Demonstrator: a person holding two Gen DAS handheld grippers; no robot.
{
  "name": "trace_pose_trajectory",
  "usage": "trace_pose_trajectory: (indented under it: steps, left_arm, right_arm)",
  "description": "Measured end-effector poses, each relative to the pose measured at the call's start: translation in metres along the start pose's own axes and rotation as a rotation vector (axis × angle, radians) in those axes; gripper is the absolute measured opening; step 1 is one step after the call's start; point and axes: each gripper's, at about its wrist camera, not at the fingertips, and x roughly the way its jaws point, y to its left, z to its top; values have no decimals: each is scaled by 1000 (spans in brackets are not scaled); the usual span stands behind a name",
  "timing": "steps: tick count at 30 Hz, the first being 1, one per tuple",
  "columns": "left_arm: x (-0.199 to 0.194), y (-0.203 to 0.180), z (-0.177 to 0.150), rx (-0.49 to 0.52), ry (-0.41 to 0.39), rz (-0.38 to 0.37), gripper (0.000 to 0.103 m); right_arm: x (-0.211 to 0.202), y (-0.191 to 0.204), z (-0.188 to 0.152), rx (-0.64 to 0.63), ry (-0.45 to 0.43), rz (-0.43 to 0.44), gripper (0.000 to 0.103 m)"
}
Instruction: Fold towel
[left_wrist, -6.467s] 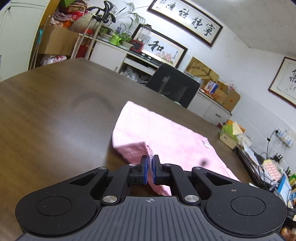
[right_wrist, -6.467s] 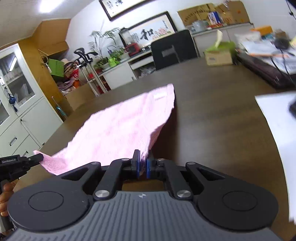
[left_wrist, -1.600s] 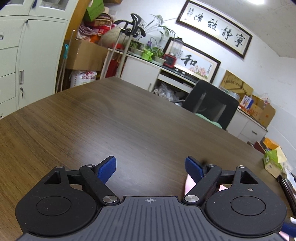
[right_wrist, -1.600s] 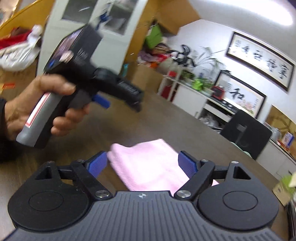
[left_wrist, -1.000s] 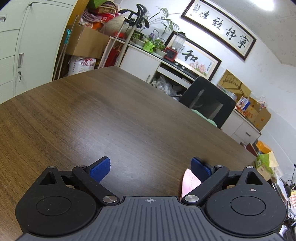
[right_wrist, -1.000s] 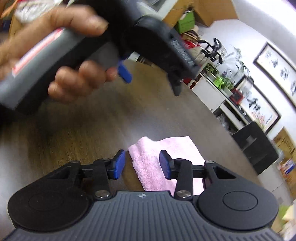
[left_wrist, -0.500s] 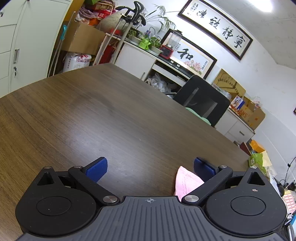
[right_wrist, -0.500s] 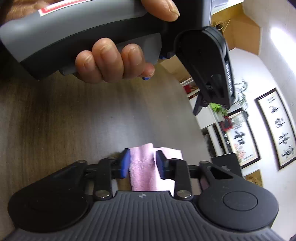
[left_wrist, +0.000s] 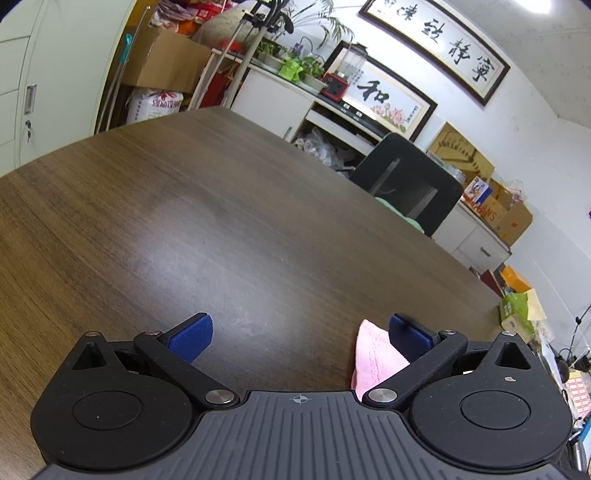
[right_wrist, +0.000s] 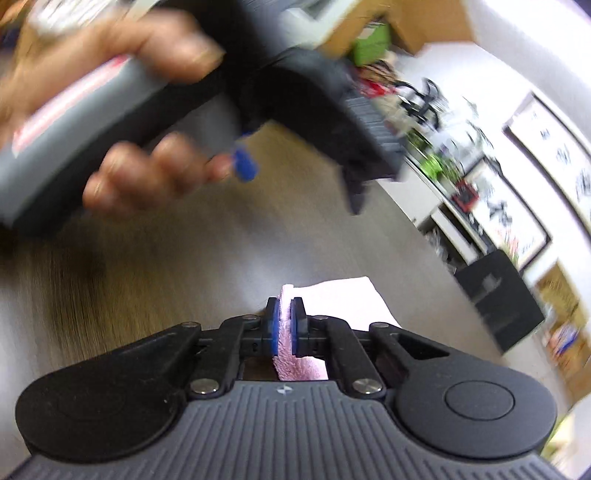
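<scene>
Right wrist view: right tool (right_wrist: 283, 326) has just closed, clamping folded pink towel (right_wrist: 343, 301) edge on desk (right_wrist: 147, 266) | left tool (left_wrist: 299, 334) jaws wide, towel corner beside right pad, nothing gripped

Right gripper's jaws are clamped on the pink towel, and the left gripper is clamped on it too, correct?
Not quite. The right gripper is shut on the pink towel, as the right wrist view shows. But in the left wrist view the left gripper has its jaws wide open, the towel only beside its right finger.
</scene>
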Motion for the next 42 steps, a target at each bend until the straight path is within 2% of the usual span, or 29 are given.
trace_pose_trajectory:
  steps: [3,7,9,14,18,20,23,27,31,35,37,39,42]
  left_arm:
    - [9,3,-2,-32,69,-50,103]
    - [13,3,-4,-54,104,-88,103]
    - [15,3,-4,-72,123,-112,103]
    - [21,-3,-8,-148,237,-194,103]
    - [30,-11,-11,-207,311,-223,103]
    - [36,-15,-11,-210,321,-229,101]
    - [50,-16,-10,-224,327,-255,92]
    - [70,-14,-13,-247,364,-305,61]
    - [72,-13,-18,-225,336,-287,36]
    - [67,-11,-17,-224,310,-259,30]
    - [62,-9,-16,-226,290,-246,16]
    - [57,-6,-15,-229,269,-248,7]
    - [50,-8,-13,-216,235,-241,5]
  right_arm:
    - [-10,-29,1,116,-39,31,6]
    - [-30,-54,-11,228,-92,69,6]
    - [-33,-63,-16,249,-113,57,6]
    - [-30,-90,-28,316,-159,62,6]
    - [-34,-99,-35,345,-187,66,6]
    - [-38,-100,-37,348,-200,69,6]
    - [-44,-101,-43,353,-211,74,6]
    - [-49,-103,-50,372,-219,60,7]
    - [-54,-106,-56,384,-223,51,7]
    - [-54,-104,-57,382,-217,57,7]
    - [-53,-102,-56,379,-213,63,7]
    - [-51,-98,-55,372,-211,70,7]
    - [-48,-93,-51,367,-208,81,7]
